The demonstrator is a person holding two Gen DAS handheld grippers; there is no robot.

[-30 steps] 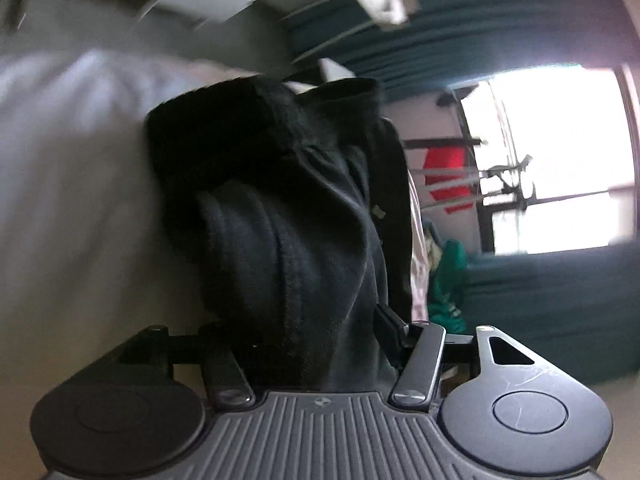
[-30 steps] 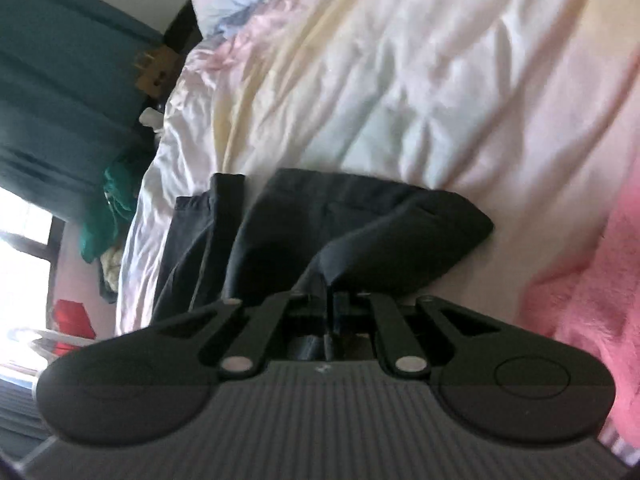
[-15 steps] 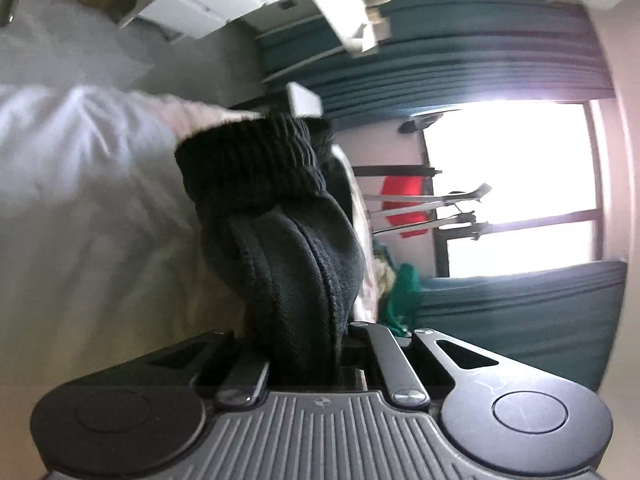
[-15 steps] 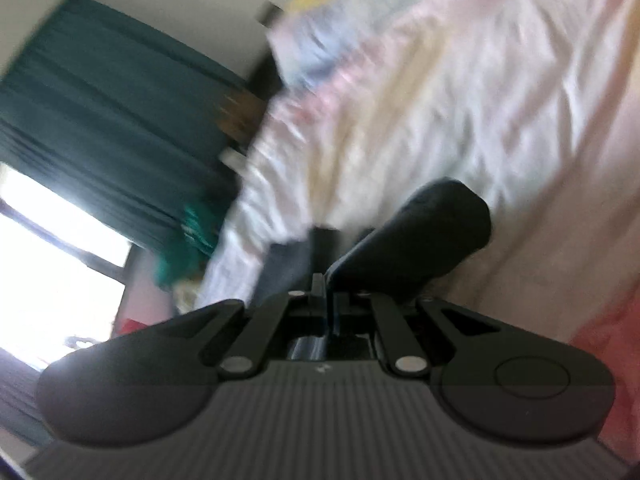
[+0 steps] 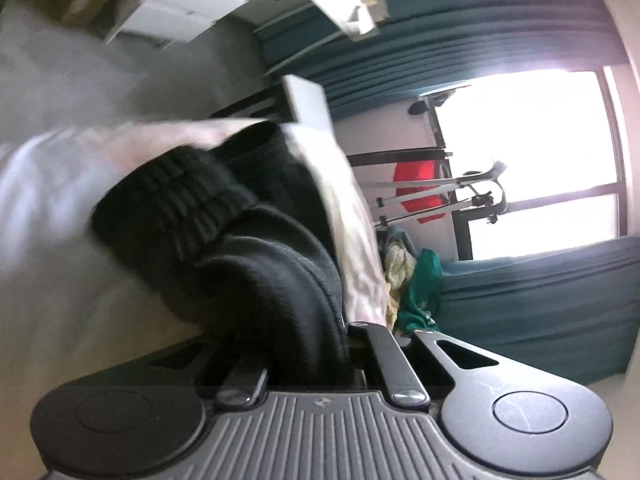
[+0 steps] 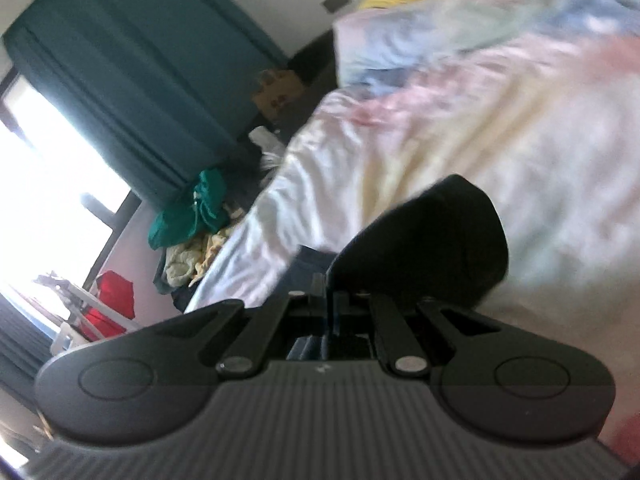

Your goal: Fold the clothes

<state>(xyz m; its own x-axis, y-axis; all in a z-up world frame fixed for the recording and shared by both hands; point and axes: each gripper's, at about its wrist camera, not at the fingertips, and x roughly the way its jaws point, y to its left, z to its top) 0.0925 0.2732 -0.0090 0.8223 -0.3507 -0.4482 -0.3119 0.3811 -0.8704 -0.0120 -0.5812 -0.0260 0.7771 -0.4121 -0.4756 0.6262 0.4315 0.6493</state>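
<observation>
Two grippers are both clamping the same dark garment [image 5: 256, 280], which looks like black sweatpants or joggers going by the ribbed elastic band [image 5: 176, 196] showing in the left wrist view. The left gripper [image 5: 308, 364] is biting down on a thick bunch of the knit fabric, jaws squeezed narrow around it, and the right gripper [image 6: 326, 300] is pinching a thinner edge of the cloth, jaws practically touching, with a rounded flap [image 6: 424, 240] of it puffing out past the fingers. The garment is hanging off the grippers just above the bed, which is wearing a pastel tie-dye sheet [image 6: 460, 120], and I can't tell whether any of the cloth is touching the bedding. Off the side of the bed a messy pile of green and yellowish laundry [image 6: 192, 224] is sitting on the floor, with teal curtains [image 6: 120, 60] and a bright window [image 5: 520, 152] behind, plus something red [image 5: 420, 184] by a rack. My guess is this is the lift-and-carry part of a fold. What's worrying me: the left side is holding a wadded lump rather than a clean corner, so the fold could be coming out lopsided or with a layer trapped inside. The right pinch is on so little cloth that a tug could be pulling it free. Both views are also pretty blurry, so lining up edges is guesswork.
</observation>
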